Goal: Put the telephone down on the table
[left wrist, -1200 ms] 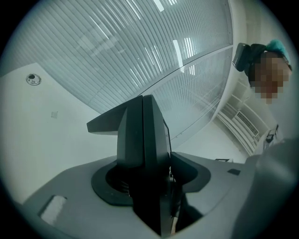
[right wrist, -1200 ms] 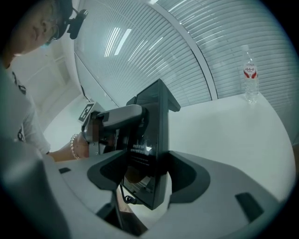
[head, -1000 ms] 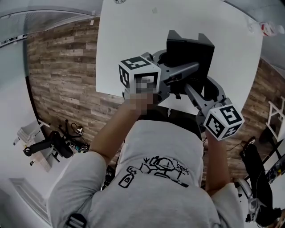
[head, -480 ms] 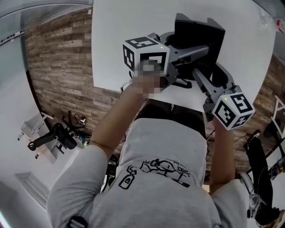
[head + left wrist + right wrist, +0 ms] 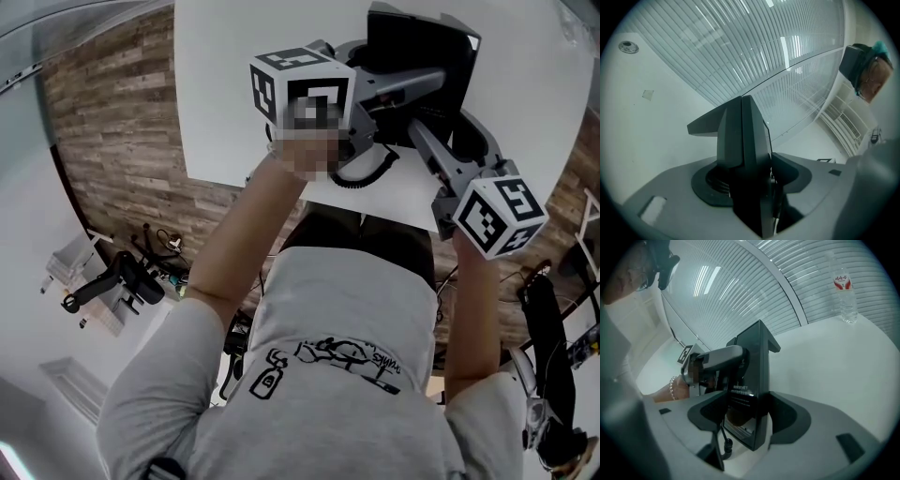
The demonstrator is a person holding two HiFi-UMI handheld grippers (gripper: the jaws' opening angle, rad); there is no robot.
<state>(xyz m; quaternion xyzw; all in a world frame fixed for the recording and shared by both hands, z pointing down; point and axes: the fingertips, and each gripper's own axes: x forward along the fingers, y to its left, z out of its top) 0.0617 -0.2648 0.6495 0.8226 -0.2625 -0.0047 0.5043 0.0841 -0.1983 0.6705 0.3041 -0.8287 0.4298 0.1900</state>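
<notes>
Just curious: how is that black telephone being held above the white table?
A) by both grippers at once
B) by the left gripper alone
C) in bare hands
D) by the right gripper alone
A: the telephone sits clamped between the jaws of the left gripper and also between those of the right gripper, as each gripper's own view shows.

Matt black plastic on the telephone (image 5: 754, 380), slight sheen on its flat face. Smooth matt grey plastic on left gripper (image 5: 750, 180) and right gripper (image 5: 750, 416). Smooth white matt tabletop (image 5: 234, 94). Rough-grained wood-plank floor (image 5: 112, 141). Clear glossy plastic water bottle (image 5: 845, 294). Grey cloth T-shirt (image 5: 347, 309).
</notes>
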